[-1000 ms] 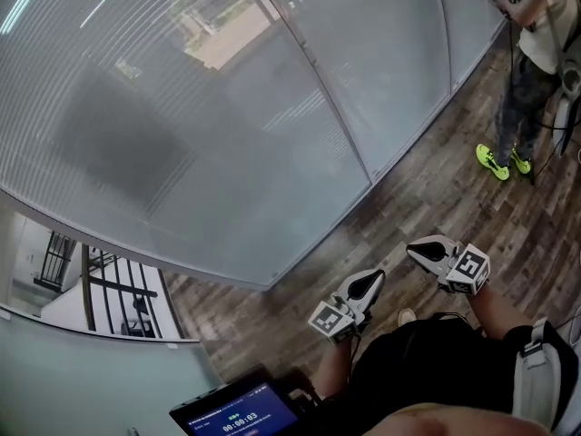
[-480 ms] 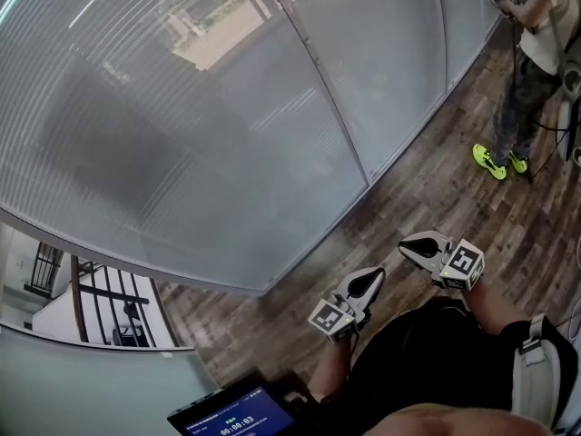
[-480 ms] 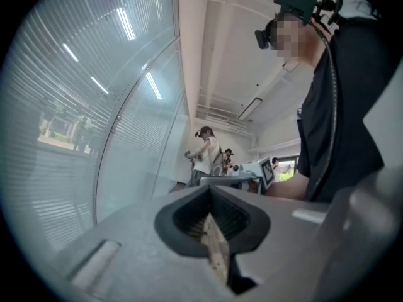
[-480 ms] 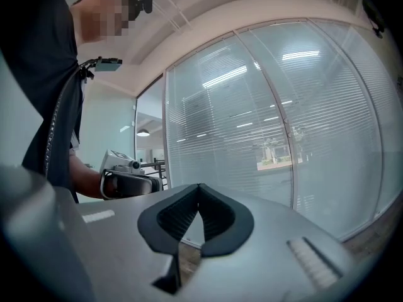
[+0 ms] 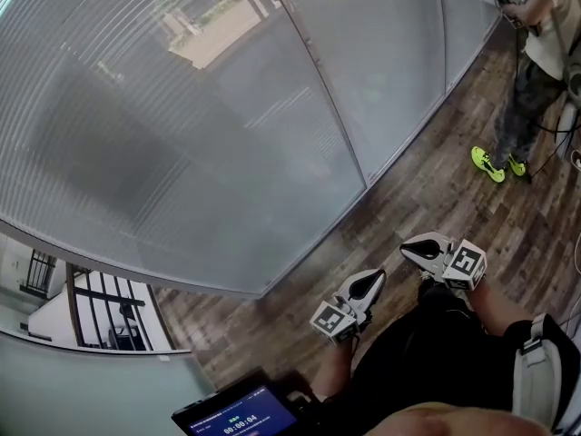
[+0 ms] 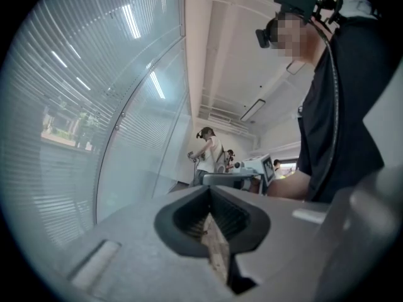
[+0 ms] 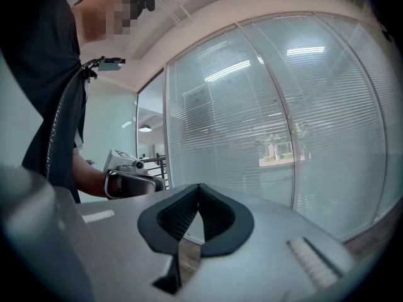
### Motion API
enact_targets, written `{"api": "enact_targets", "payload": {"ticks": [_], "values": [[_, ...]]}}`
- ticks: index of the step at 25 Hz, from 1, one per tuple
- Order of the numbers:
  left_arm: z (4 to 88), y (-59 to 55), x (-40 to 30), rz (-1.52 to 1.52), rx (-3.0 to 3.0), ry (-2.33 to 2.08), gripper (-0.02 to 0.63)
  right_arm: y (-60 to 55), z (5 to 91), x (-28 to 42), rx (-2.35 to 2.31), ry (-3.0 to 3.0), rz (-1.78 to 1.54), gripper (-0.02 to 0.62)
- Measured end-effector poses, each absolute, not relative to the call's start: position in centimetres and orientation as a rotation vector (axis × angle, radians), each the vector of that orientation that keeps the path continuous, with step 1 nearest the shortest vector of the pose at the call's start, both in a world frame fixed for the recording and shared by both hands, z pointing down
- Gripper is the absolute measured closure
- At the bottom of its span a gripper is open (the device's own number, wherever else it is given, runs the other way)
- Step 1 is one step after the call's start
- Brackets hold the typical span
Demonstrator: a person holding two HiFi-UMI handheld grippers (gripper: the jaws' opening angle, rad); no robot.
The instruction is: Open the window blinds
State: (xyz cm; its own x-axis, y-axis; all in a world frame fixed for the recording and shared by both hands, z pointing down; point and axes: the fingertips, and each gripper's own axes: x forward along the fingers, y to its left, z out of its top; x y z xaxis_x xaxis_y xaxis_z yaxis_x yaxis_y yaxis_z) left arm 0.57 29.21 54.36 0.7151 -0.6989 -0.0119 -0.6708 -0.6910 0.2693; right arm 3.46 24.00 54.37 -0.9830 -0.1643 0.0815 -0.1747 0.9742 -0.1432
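Note:
The window blinds (image 5: 182, 125) hang behind tall glass panes with their slats closed, filling the upper left of the head view. They also show as blinds (image 6: 75, 106) in the left gripper view and as blinds (image 7: 252, 118) in the right gripper view. My left gripper (image 5: 366, 284) is held low over the floor, shut, with nothing in it. My right gripper (image 5: 418, 246) is beside it to the right, also shut and empty. Both point level and stand well short of the glass. In their own views the left gripper (image 6: 210, 187) and the right gripper (image 7: 199, 186) show their tips meeting.
The wood plank floor (image 5: 436, 189) runs along the foot of the glass wall. Another person (image 5: 536, 53) in bright green shoes (image 5: 495, 163) stands at the far right by the glass. A dark railing (image 5: 100, 312) shows at lower left, and a small screen (image 5: 241, 416) sits at the bottom.
Both grippers have drifted a little across the floor and stay shut. The foot of the window and the railing have slid towards the lower left of the head view.

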Motion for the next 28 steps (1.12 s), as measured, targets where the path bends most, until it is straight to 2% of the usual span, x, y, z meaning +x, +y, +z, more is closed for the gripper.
{"api": "enact_targets", "payload": {"ticks": [13,28], "values": [[53.9,19.7,-1.3,-0.166,2.618,-1.214,0.604,14.1,53.0,0.5,0.128,-3.096,0.208,0.592],[51.7,4.5,-0.7,-0.171,2.608,-1.382,0.604,-0.2,52.1,3.0,0.052,-3.096,0.193,0.592]]}}
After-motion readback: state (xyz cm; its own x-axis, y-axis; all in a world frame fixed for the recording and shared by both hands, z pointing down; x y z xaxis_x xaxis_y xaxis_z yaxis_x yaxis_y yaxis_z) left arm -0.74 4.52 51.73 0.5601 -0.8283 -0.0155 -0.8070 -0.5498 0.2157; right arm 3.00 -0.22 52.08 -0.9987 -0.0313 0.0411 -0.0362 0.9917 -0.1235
